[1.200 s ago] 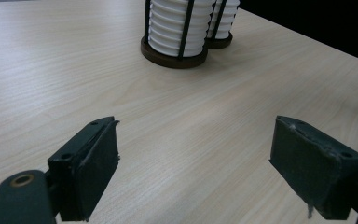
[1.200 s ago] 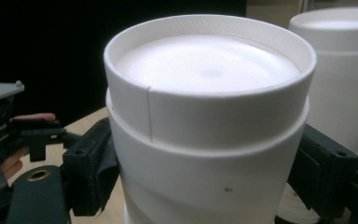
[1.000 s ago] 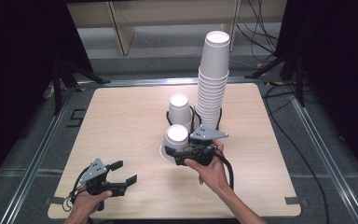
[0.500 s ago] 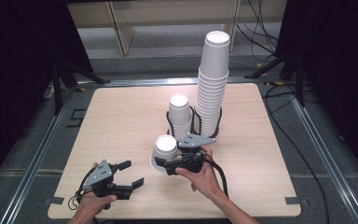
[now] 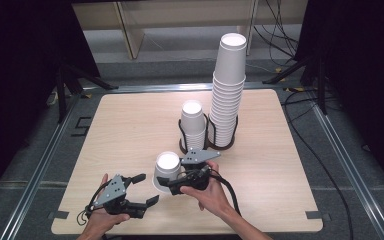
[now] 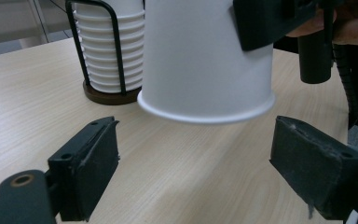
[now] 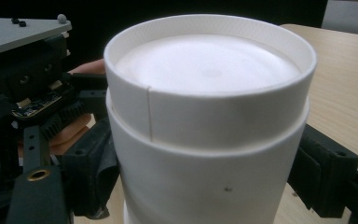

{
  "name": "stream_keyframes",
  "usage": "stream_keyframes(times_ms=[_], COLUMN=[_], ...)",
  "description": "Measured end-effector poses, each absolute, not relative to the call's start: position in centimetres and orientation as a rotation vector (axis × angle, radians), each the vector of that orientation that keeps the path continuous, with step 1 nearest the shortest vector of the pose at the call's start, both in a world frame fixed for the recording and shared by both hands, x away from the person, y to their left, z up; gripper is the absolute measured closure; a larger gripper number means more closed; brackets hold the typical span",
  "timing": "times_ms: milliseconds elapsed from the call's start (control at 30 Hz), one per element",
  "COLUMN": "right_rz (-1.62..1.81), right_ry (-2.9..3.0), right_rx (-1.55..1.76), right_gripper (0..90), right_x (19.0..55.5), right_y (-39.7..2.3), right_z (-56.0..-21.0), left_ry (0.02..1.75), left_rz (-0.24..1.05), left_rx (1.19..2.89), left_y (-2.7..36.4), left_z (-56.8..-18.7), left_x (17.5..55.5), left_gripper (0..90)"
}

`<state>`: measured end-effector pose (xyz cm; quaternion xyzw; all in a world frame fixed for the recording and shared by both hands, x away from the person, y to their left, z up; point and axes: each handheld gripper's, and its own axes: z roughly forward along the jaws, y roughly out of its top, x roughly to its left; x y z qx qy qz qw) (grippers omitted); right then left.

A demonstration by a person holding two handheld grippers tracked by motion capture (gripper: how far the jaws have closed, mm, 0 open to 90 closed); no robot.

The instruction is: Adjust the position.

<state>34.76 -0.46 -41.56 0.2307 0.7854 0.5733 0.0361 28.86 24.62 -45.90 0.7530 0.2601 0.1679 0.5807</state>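
**Gripping an upturned cup**

Clamping an inverted white paper cup near the wooden table's 6 o'clock edge, the right gripper holds it lifted off the tabletop, rolled rim down, recessed base up. Its plain wall bears a seam and no readable print. At 7 o'clock, the left gripper stands spread apart, empty.

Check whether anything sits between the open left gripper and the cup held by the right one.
Nothing visible does. The paper cup hangs inverted just ahead of the left gripper, whose jaws stand wide apart; bare table lies between.
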Motion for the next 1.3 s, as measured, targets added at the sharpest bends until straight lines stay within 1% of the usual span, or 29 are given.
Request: stream_keyframes(times_ms=[333,467,600,733,1167,1200,1300], right_rz=[1.778,1.780,1.796,1.818,1.833,1.855,1.871], right_ry=[2.441,2.439,2.440,2.453,2.446,2.443,2.443], right_rx=[0.681,0.683,0.678,0.672,0.645,0.640,0.622], right_gripper=[19.9,19.9,19.9,20.0,20.3,20.2,20.2], right_x=[34.3,34.1,33.9,33.5,33.1,33.0,33.1], right_y=[1.0,1.3,1.6,2.1,2.5,2.6,2.7], right_z=[-42.0,-41.9,-42.0,-42.0,-41.9,-41.9,-42.0], left_ry=[0.623,0.623,0.626,0.614,0.638,0.634,0.641], left_rz=[0.372,0.375,0.380,0.373,0.334,0.319,0.304], left_rx=[1.774,1.766,1.783,1.759,1.768,1.743,1.747], left_y=[24.5,24.2,24.0,23.7,23.6,23.5,23.6], left_z=[-45.8,-45.9,-45.9,-46.0,-45.9,-46.0,-45.9], left_x=[28.8,28.9,28.8,28.9,28.7,28.8,28.8], left_gripper=[14.3,10.4,4.7,0.1,1.4,1.4,1.7])
